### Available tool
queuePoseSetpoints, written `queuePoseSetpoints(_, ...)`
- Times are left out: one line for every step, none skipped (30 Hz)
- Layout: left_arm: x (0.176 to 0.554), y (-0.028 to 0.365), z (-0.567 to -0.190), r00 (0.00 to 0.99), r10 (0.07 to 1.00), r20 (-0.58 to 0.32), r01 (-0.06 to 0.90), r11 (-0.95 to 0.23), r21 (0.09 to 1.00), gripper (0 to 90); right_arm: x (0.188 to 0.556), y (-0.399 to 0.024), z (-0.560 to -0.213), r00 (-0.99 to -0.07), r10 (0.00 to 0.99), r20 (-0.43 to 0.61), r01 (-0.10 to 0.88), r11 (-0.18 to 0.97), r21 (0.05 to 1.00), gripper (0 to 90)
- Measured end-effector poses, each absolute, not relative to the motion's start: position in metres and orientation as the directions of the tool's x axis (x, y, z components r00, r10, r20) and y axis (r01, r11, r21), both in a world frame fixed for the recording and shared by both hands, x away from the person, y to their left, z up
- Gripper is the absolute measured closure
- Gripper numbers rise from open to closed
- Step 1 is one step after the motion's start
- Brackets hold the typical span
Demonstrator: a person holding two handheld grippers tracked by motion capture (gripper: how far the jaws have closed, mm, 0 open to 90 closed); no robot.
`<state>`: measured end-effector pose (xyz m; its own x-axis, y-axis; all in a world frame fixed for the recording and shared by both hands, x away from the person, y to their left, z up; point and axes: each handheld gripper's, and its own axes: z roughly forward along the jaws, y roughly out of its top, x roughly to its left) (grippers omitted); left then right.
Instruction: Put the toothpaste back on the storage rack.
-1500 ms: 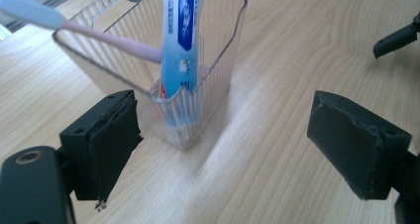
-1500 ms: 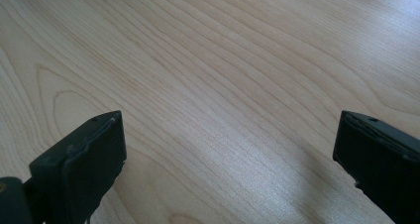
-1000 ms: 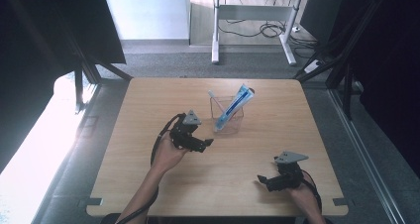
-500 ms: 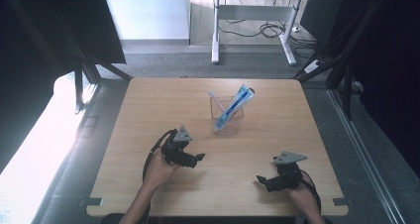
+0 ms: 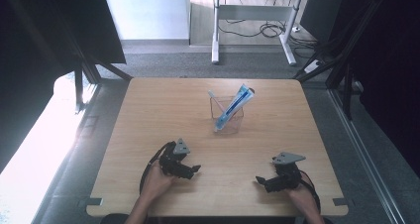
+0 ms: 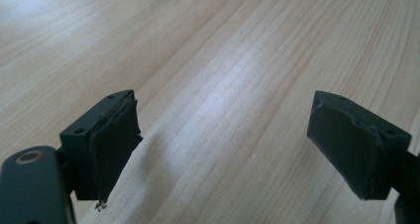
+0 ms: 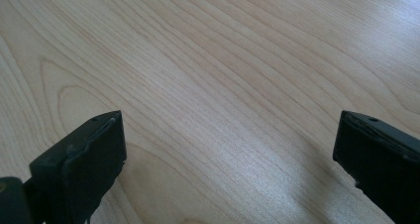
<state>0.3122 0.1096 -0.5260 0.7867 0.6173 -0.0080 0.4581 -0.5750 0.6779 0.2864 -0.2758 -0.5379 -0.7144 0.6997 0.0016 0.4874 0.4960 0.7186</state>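
Note:
A clear cup (image 5: pixel 228 116) stands near the middle of the wooden table (image 5: pixel 148 115), holding a blue and white tube (image 5: pixel 235 106) that leans to the right and a thin white stick. My left gripper (image 5: pixel 194 170) rests low on the table at the near left, well short of the cup. Its jaws stand wide apart over bare wood, as the left gripper (image 6: pixel 223 149) view shows. My right gripper (image 5: pixel 259 180) lies at the near right, pointing left. The right gripper (image 7: pixel 228 159) view shows its jaws apart with nothing between them.
The table's front edge runs just below both hands. White desk legs (image 5: pixel 216 30) and cables (image 5: pixel 262 29) stand on the floor beyond the far edge. Dark frames and stands flank the table on both sides.
My left gripper has drawn back from beside the cup toward the near left of the table and come down low. The right gripper has stayed in place.

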Motion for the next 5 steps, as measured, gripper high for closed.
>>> queuePoseSetpoints(0.3115, 0.1089, -0.5266, 0.785, 0.619, -0.008, 0.461, -0.575, 0.676, 12.9, 0.2864, -0.2759, -0.5379, -0.715, 0.699, 0.000, 0.488, 0.499, 0.716, 0.0)
queuePoseSetpoints(0.3110, 0.1082, -0.5270, 0.786, 0.619, -0.006, 0.460, -0.579, 0.673, 12.9, 0.2864, -0.2760, -0.5380, -0.716, 0.698, -0.002, 0.487, 0.502, 0.715, 0.0)
queuePoseSetpoints(0.3107, 0.1075, -0.5275, 0.786, 0.619, -0.001, 0.460, -0.583, 0.669, 12.9, 0.2864, -0.2761, -0.5380, -0.716, 0.698, -0.004, 0.487, 0.503, 0.714, 0.0)
queuePoseSetpoints(0.3104, 0.1068, -0.5279, 0.785, 0.619, 0.006, 0.460, -0.590, 0.663, 12.9, 0.2864, -0.2763, -0.5379, -0.716, 0.698, -0.004, 0.486, 0.504, 0.714, 0.0)
queuePoseSetpoints(0.3104, 0.1064, -0.5281, 0.785, 0.619, 0.016, 0.458, -0.598, 0.658, 12.9, 0.2864, -0.2765, -0.5379, -0.715, 0.699, -0.004, 0.486, 0.502, 0.715, 0.0)
